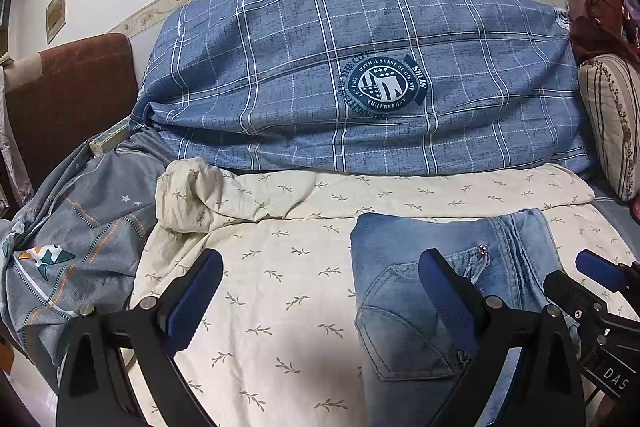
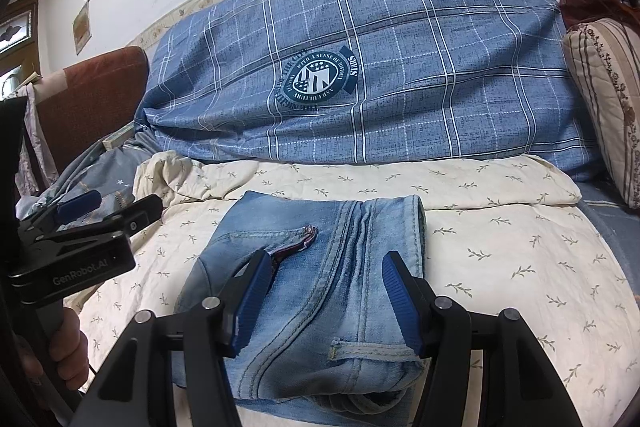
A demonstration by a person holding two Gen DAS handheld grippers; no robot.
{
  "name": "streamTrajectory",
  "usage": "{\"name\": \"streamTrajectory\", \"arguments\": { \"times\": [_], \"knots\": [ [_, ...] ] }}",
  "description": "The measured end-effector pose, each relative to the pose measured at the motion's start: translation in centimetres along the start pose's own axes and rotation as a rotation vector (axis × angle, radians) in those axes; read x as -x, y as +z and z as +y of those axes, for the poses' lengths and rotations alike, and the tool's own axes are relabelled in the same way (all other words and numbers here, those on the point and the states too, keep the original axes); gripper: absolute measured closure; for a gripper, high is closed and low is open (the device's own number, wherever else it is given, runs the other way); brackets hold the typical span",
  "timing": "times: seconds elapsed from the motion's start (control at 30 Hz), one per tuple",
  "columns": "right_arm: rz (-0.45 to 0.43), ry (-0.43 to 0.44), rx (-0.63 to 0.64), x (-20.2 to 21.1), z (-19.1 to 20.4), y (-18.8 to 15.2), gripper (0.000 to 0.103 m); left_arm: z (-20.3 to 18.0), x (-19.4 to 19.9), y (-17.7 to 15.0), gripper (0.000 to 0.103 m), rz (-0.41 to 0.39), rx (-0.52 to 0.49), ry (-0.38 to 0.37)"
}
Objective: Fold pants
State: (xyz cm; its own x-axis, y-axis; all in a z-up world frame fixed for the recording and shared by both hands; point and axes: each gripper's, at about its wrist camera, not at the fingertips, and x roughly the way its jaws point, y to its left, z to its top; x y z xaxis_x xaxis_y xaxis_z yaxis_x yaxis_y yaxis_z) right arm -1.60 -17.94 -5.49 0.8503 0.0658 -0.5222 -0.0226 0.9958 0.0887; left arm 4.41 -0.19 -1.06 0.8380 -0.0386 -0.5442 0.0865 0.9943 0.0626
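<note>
Light blue jeans (image 2: 328, 267) lie folded into a compact rectangle on the cream leaf-print sheet (image 2: 500, 247). They also show at the lower right of the left wrist view (image 1: 420, 267), back pocket up. My right gripper (image 2: 324, 287) is open, its blue pads spread just above the folded jeans, holding nothing. My left gripper (image 1: 320, 287) is open wide and empty, its left finger over bare sheet (image 1: 280, 287) and its right finger over the jeans' left part. The left gripper also shows at the left edge of the right wrist view (image 2: 104, 207).
A large blue plaid pillow (image 1: 340, 75) lies across the back of the bed. A grey patterned quilt (image 1: 80, 227) is bunched at the left, a striped cushion (image 1: 612, 123) at the right. A brown headboard (image 1: 68, 99) stands at the far left.
</note>
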Motion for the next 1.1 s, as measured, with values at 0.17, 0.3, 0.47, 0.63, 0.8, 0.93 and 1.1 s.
{"name": "streamTrajectory", "arguments": {
  "times": [0.17, 0.3, 0.47, 0.63, 0.8, 0.93, 1.1],
  "knots": [
    [0.000, 0.000, -0.001, -0.01, 0.01, -0.01, 0.042, -0.02, 0.01, -0.04, 0.005, -0.001, -0.001, -0.001],
    [0.000, 0.000, 0.000, -0.01, 0.01, -0.01, 0.042, -0.09, 0.06, -0.05, 0.005, -0.001, -0.001, -0.001],
    [0.000, 0.000, 0.000, 0.01, 0.01, -0.02, 0.042, -0.14, 0.11, -0.07, 0.005, -0.002, -0.004, -0.004],
    [0.000, 0.000, -0.001, -0.01, 0.02, -0.02, 0.042, -0.09, 0.08, -0.07, 0.005, 0.000, -0.006, -0.008],
    [0.001, 0.000, 0.000, -0.03, 0.04, -0.04, 0.042, -0.18, 0.12, -0.08, 0.005, 0.000, -0.011, -0.010],
    [0.000, 0.000, -0.001, -0.05, 0.03, -0.03, 0.042, -0.15, 0.06, -0.14, 0.005, 0.001, -0.012, -0.013],
    [0.002, 0.000, -0.001, -0.11, 0.08, -0.08, 0.042, -0.13, 0.04, -0.15, 0.005, 0.001, -0.012, -0.013]
  ]
}}
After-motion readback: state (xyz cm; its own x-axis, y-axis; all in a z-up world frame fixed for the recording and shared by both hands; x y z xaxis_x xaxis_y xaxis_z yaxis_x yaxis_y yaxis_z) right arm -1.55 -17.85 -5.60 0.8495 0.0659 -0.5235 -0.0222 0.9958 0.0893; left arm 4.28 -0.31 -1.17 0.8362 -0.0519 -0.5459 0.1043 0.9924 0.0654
